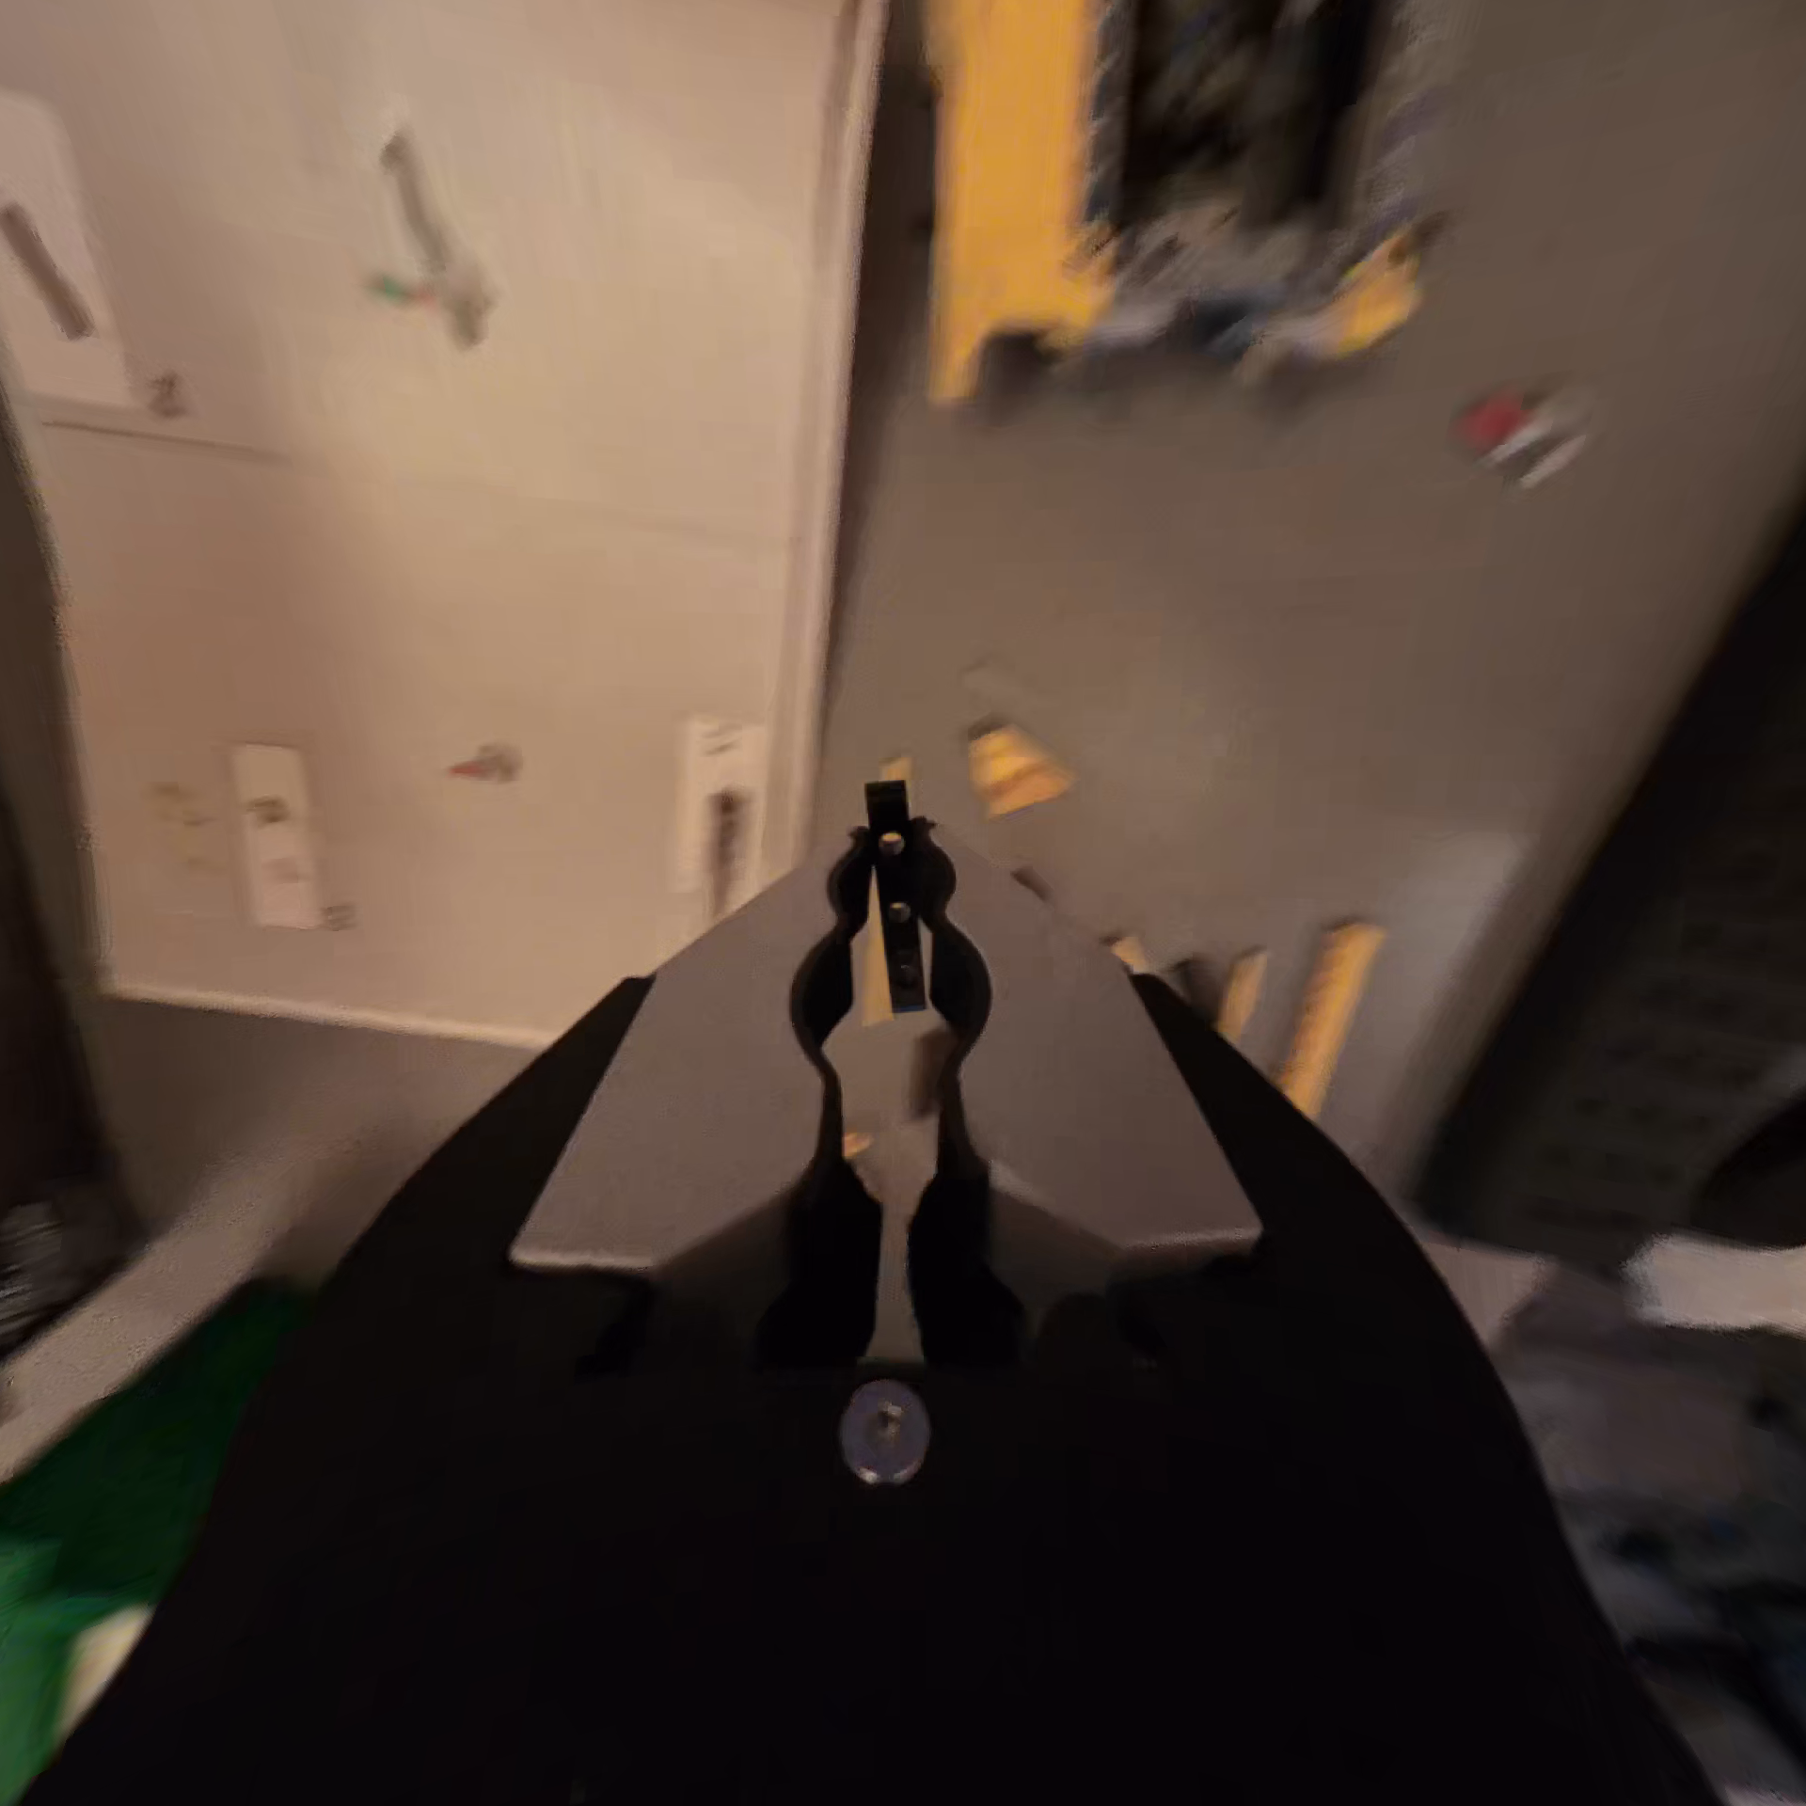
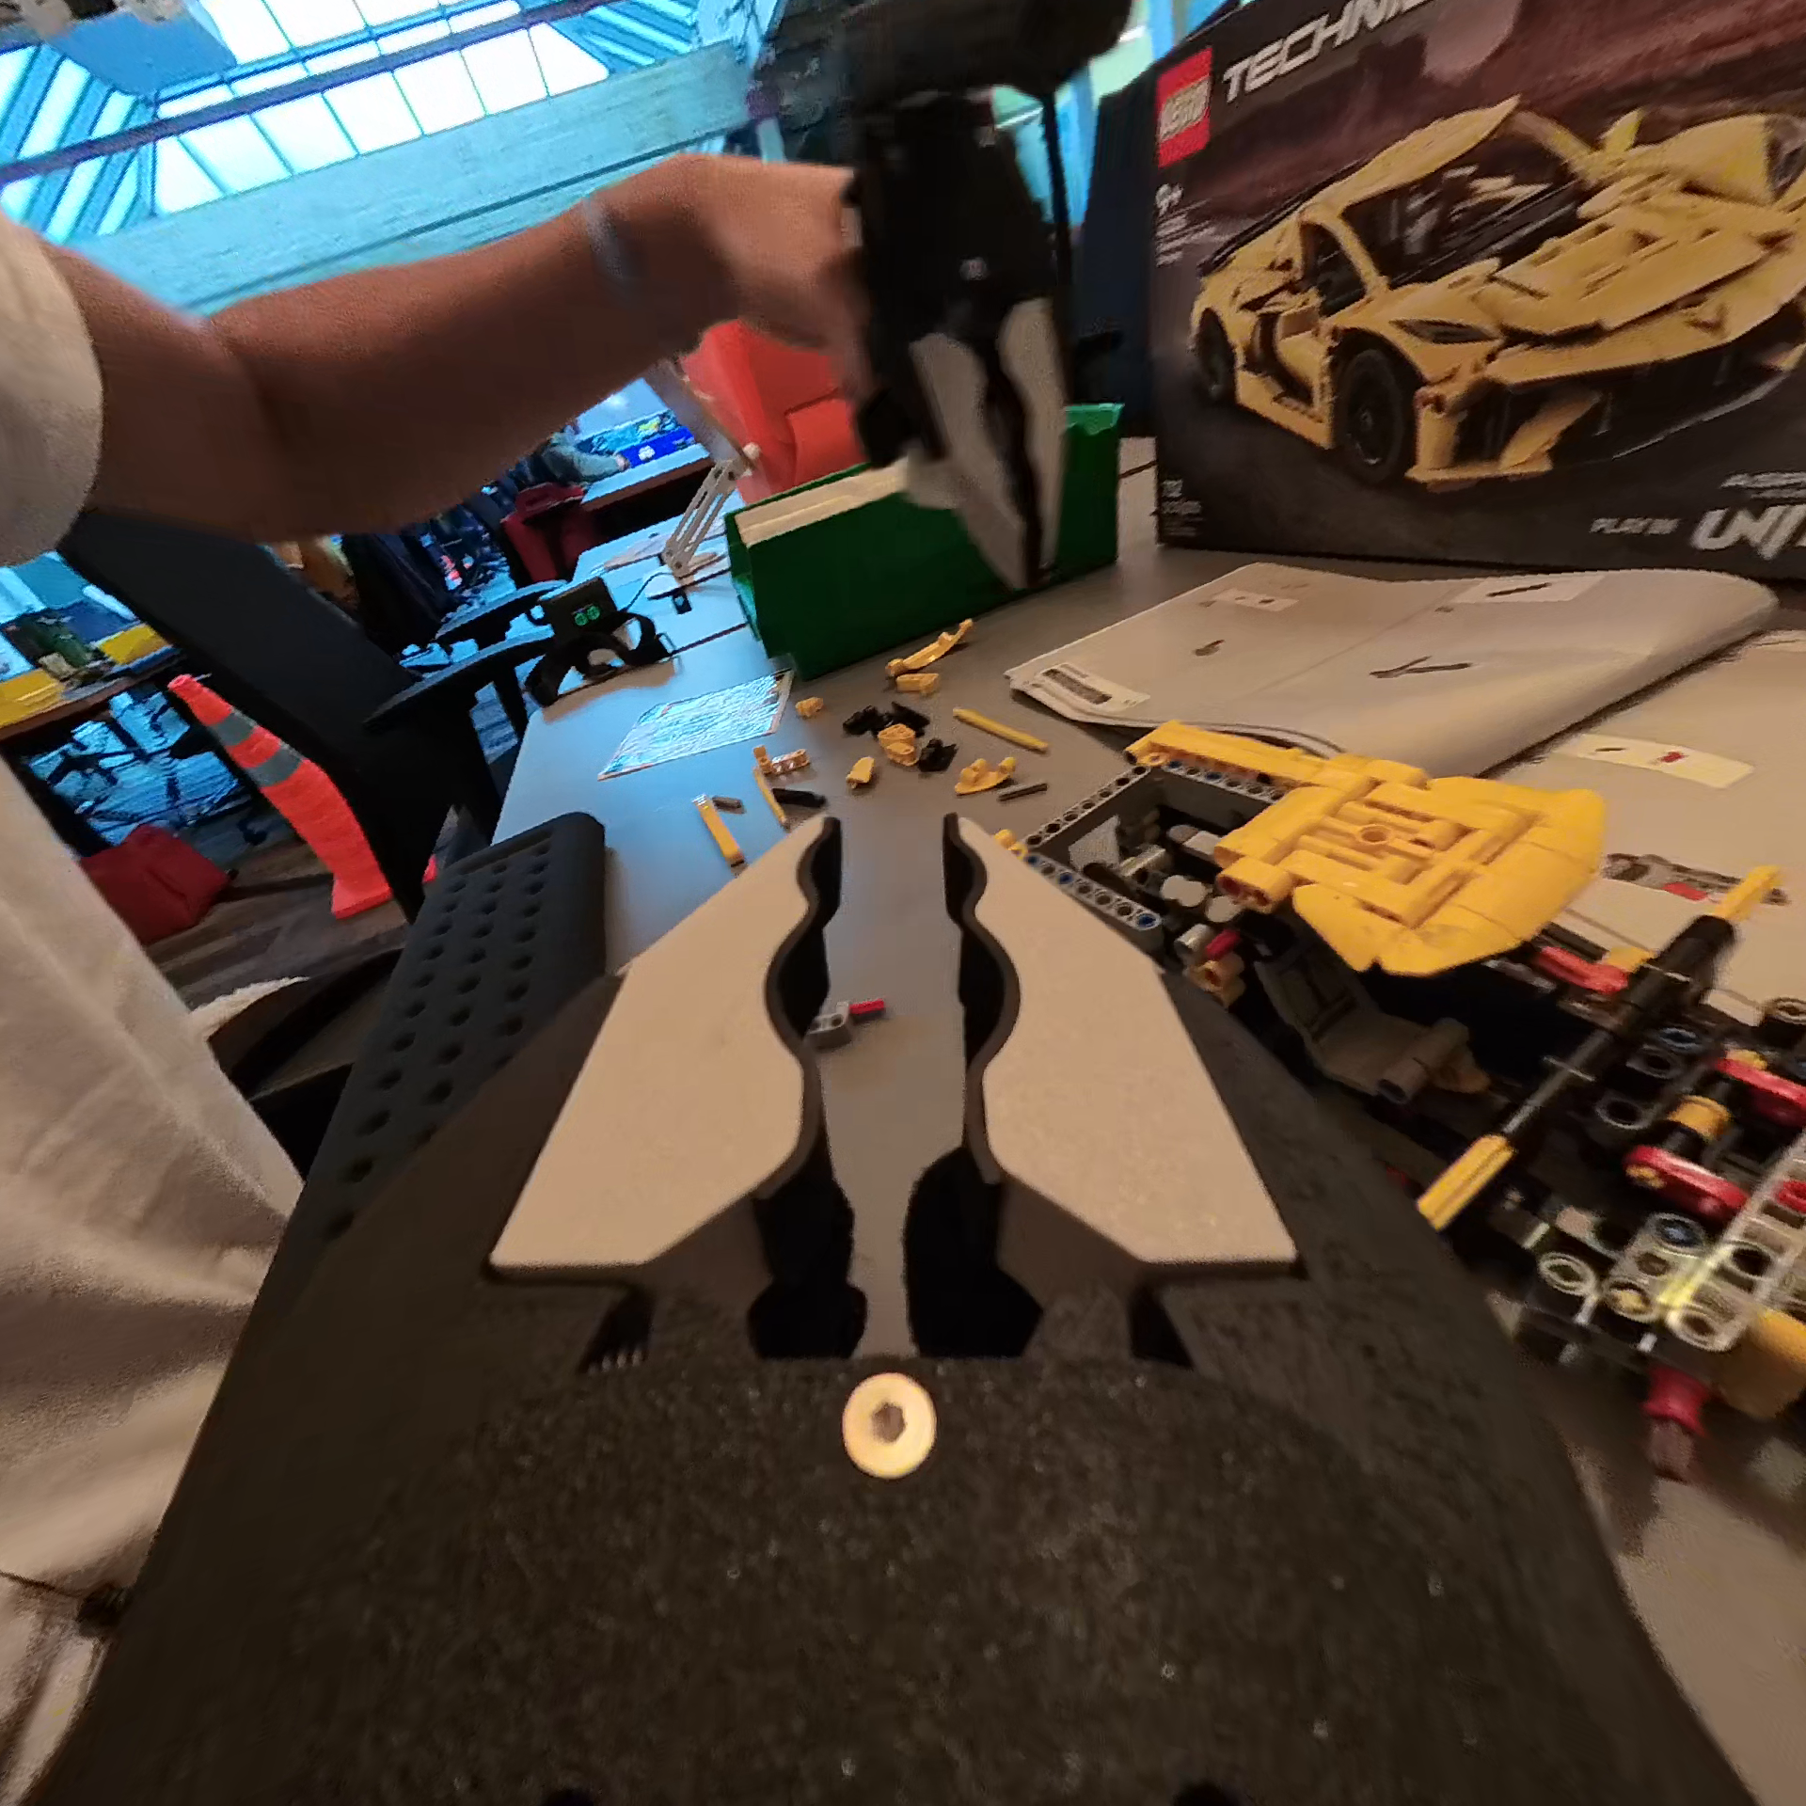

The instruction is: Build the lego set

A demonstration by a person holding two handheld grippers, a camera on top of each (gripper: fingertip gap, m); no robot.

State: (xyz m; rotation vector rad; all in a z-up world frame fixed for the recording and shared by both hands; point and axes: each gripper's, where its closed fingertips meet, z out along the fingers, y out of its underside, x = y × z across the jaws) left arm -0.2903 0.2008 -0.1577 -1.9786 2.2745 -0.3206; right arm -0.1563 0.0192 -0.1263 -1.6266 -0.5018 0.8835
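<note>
In the left wrist view, which is blurred by motion, my left gripper (image 1: 891, 842) is shut on a thin black beam with holes (image 1: 897, 909) and holds it above the grey table (image 1: 1222, 586). The beam stands up between the fingertips. In the right wrist view a hand holds this left gripper (image 2: 1021, 572) high over the green box (image 2: 880, 586). My right gripper (image 2: 889, 845) is open and empty, low over the table (image 2: 625, 860). A small grey and red piece (image 2: 845, 1021) lies between its fingers. The partly built yellow and black car (image 2: 1368, 880) lies to the right.
Loose yellow and black pieces (image 2: 909, 733) lie ahead on the table. An open instruction booklet (image 2: 1417, 635) and the set's box (image 2: 1466, 293) are at the back right. A sticker sheet (image 2: 704, 723) lies left. A black chair (image 2: 469, 977) stands by the table edge. About 25 cm separates my left fingertips from my right.
</note>
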